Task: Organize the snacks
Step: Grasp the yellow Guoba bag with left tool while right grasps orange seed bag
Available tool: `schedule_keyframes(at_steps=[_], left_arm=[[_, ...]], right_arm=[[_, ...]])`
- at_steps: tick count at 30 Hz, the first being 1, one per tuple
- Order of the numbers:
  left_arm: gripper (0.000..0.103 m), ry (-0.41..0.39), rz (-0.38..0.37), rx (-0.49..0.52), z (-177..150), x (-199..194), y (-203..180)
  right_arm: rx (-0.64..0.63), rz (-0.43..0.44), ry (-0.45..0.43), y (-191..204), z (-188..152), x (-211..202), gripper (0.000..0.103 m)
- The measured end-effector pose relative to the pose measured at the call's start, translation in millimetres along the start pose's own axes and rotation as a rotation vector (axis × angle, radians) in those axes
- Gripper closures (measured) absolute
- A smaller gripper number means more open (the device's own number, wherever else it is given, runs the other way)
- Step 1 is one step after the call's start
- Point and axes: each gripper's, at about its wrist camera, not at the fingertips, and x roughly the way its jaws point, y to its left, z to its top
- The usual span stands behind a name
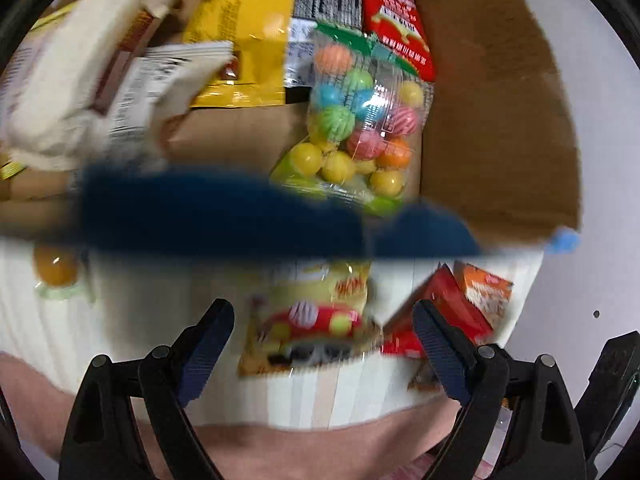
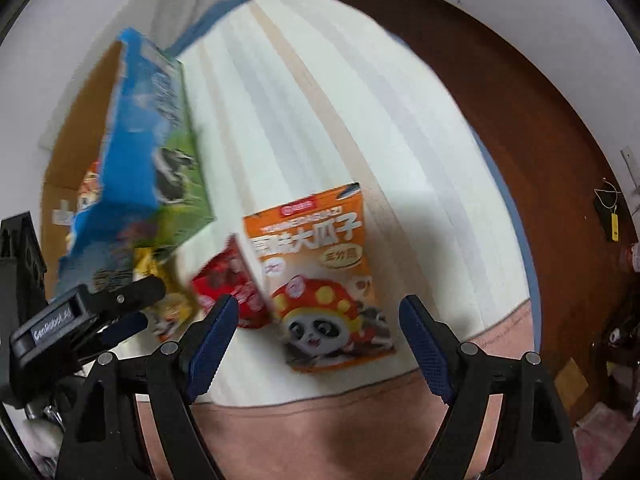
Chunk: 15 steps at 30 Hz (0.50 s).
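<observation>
White striped cloth (image 2: pixel 320 100) over a round table, brown floor (image 2: pixel 520 120) behind.

Left gripper (image 1: pixel 324 330) low over the cloth, near the table edge, pointing at the box. Fingers wide apart, holding nothing. Just ahead, between the fingers, a yellow snack bag (image 1: pixel 308 320) flat on the cloth. Beside it on the right, a red packet (image 1: pixel 436 308) and an orange bag (image 1: pixel 488 284). Past those, the blurry blue front wall of a cardboard box (image 1: pixel 500 100). Inside the box, a clear bag of colored candy balls (image 1: pixel 360 128), a big yellow bag (image 1: pixel 248 28), a red bag (image 1: pixel 396 16) and pale packets (image 1: pixel 80 80) on the left. Small orange cup (image 1: pixel 54 266) on the cloth, far left.

Right gripper (image 2: pixel 314 338) also low by the table edge, fingers wide apart, holding nothing. Between the fingers, the orange bag (image 2: pixel 320 276) with a panda picture, flat on the cloth. Red packet (image 2: pixel 232 284) touching its left side. Further left, the blue and green outside of the box (image 2: pixel 152 152), tilted and blurry.
</observation>
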Motion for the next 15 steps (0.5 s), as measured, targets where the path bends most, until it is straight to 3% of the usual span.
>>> schedule_keyframes(at_steps=[1, 3, 5, 6, 8, 15], left_arm=[[0.013, -0.013, 0.019, 0.011, 0, 3, -2], [0.036, -0.062, 0.07, 0.067, -5, 7, -10], [0.047, -0.066, 0.124, 0.123, -12, 12, -16], [0.049, -0.072, 0.135, 0.137, -15, 13, -17], [0.051, -0.083, 0.172, 0.181, -26, 14, -20], [0.051, -0.06, 0.258, 0.236, -84, 12, 7]], right_arm=[[-0.004, -0.009, 0.006, 0, 2, 5, 0.018], [-0.025, -0.02, 0.018, 2, 5, 16, 0.018], [-0.04, -0.034, 0.024, 3, 7, 25, 0.018], [-0.061, -0.043, 0.016, 5, 6, 29, 0.019], [-0.099, -0.072, 0.0, 10, 4, 33, 0.035], [-0.13, -0.071, -0.006, 6, -21, 28, 0.039]])
